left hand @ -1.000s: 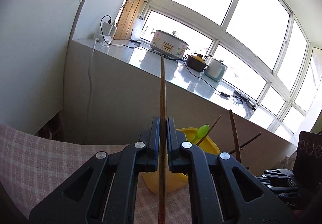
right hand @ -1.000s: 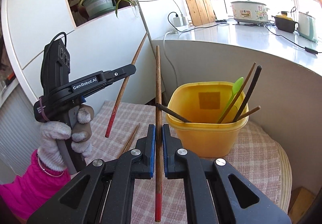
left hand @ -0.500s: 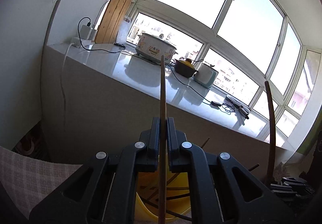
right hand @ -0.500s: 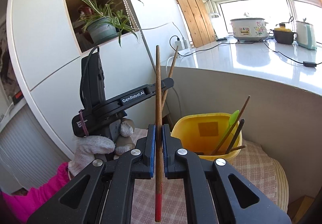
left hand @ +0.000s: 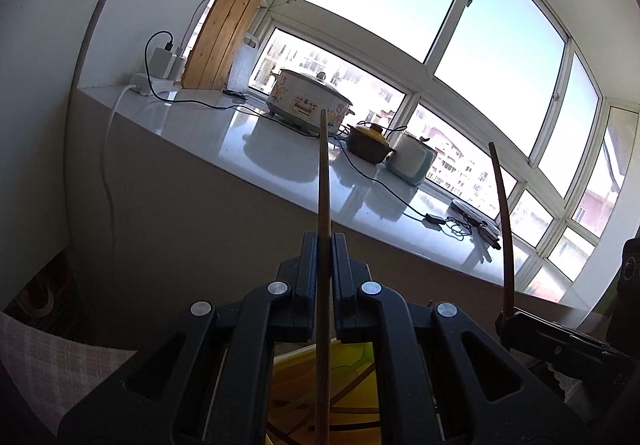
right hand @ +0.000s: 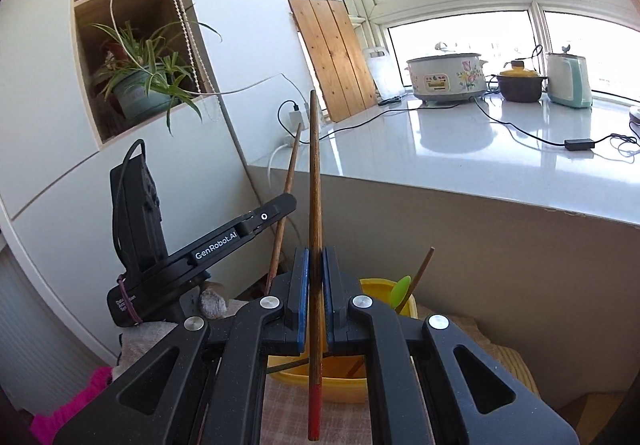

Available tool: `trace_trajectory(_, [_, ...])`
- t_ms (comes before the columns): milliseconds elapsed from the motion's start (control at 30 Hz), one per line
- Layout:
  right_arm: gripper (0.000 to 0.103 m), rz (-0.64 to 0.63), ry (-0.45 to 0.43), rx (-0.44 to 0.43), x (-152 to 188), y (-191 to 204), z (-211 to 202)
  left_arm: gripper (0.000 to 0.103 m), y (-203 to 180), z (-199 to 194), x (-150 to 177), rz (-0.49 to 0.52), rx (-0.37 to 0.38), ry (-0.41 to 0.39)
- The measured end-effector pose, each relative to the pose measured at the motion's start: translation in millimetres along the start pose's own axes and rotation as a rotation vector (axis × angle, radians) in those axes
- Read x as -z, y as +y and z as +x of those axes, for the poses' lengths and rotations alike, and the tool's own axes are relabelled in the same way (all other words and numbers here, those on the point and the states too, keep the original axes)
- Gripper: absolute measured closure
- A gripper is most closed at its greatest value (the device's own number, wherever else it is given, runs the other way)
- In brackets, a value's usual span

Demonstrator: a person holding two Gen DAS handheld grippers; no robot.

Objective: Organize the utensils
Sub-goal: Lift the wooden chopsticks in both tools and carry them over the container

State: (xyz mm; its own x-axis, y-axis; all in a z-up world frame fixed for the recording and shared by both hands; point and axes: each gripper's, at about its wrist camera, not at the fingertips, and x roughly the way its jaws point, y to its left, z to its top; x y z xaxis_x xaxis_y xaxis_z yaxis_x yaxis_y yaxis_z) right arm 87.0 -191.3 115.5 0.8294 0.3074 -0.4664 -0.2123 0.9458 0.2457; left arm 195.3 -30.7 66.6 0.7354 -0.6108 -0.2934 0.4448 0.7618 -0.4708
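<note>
My left gripper (left hand: 324,245) is shut on a plain wooden chopstick (left hand: 323,173) that stands upright between its pads. Below it, partly hidden by the jaws, is the yellow tub (left hand: 304,385). My right gripper (right hand: 316,257) is shut on a chopstick with a red end (right hand: 315,165), also upright, just in front of the yellow tub (right hand: 344,385). The tub holds a green spoon (right hand: 402,291) and several chopsticks. In the right wrist view the left gripper (right hand: 288,207) is close by on the left, held by a gloved hand (right hand: 212,301), its chopstick (right hand: 286,185) tilted.
A white counter (right hand: 460,149) runs behind the tub with a cooker (right hand: 446,77), a brown pot (right hand: 520,85), a kettle (right hand: 568,79) and cables. A wooden board (right hand: 332,57) leans in the corner. A plant (right hand: 144,85) sits in a shelf. Checked cloth (left hand: 52,365) covers the surface.
Both grippers moved in toward the yellow tub, each keeping its chopstick. The tub has sunk low behind the jaws in both views. The left gripper came closer to the right one.
</note>
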Motion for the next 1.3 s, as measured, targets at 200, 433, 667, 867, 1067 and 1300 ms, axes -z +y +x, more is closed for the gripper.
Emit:
trace_trajectory(200, [0.098,-0.010,-0.004,0.069,-2,-2,23,0.098,8,7,10,-0.020,-0.009,0.014])
trace_trajectory(433, [0.098,-0.024,-0.030,0.132,-3,1,40,0.098,5,4,18,-0.007,-0.008,0.021])
trace_trajectory(667, [0.098,-0.068,-0.043,0.161,1,11,51,0.098,4,-1,21,-0.004,-0.013,0.019])
trace_trajectory(867, [0.098,-0.099,-0.046,0.165,5,15,59,0.098,4,-6,22,-0.001,-0.017,0.005])
trace_trajectory(1067, [0.098,-0.097,-0.016,0.156,14,12,65,0.098,5,-7,21,-0.011,-0.004,0.003])
trace_trajectory(1300, [0.098,-0.068,-0.002,0.144,21,6,52,0.098,-3,-19,26,0.028,0.006,0.013])
